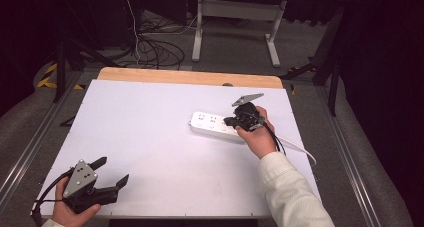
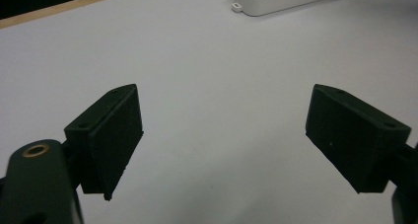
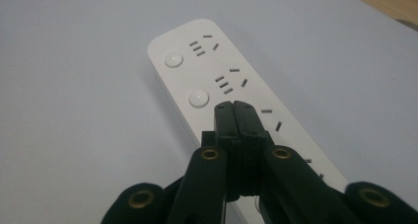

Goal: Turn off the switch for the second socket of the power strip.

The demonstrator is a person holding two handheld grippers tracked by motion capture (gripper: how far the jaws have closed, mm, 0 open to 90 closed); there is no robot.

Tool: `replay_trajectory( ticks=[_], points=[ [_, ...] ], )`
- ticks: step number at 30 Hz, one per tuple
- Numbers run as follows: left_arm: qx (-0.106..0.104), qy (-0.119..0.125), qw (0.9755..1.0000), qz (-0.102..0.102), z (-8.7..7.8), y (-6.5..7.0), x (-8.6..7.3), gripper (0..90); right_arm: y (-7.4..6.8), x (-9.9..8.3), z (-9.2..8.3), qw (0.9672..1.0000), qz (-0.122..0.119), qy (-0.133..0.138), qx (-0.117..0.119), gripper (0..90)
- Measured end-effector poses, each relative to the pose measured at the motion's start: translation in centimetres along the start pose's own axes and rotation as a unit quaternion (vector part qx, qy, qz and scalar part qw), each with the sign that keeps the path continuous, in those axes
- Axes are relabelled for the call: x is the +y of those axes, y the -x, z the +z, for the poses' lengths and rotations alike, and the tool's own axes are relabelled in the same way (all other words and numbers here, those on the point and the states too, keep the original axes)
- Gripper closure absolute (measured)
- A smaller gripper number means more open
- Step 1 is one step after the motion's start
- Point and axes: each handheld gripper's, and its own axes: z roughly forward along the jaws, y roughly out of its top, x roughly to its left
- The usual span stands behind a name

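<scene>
A white power strip (image 1: 212,124) lies on the white table sheet (image 1: 150,137) right of centre, with round switch buttons beside its sockets. In the right gripper view the power strip (image 3: 207,71) runs away from me and my right gripper (image 3: 234,107) hovers just over it, near the second round button (image 3: 197,97), jaws pressed together with nothing between them. From above, my right gripper (image 1: 231,121) sits over the strip's right half. My left gripper (image 1: 111,171) rests at the near left corner, open and empty; the left gripper (image 2: 224,140) has its pads wide apart over bare sheet.
The strip's white cable (image 1: 300,148) trails off the table's right side. A wooden table edge (image 1: 190,77) shows at the back. Beyond it stand a white desk frame (image 1: 235,17) and floor cables (image 1: 155,49). Metal rails run along both sides.
</scene>
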Motion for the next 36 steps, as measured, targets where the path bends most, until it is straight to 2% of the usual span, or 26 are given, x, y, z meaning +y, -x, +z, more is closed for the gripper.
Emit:
replay_trajectory(
  ticks=[3,16,26,36],
  points=[
    [0.0,0.0,1.0,-0.001,0.0,0.0,0.0,14.7,0.2,-0.1,0.5,1.0,0.005,-0.004,-0.002,90.0],
    [-0.002,-0.004,1.0,0.001,0.1,0.0,0.0,14.7,0.2,-0.4,2.0,0.9998,-0.001,-0.02,-0.006,90.0],
    [-0.002,-0.005,1.0,0.001,0.2,0.1,-0.1,14.7,-0.1,-0.5,2.7,0.9991,-0.008,-0.039,-0.015,90.0],
    [-0.001,-0.006,1.0,0.002,0.2,0.1,-0.1,14.7,-0.4,-0.4,2.9,0.9987,-0.017,-0.042,-0.024,90.0]
  ],
)
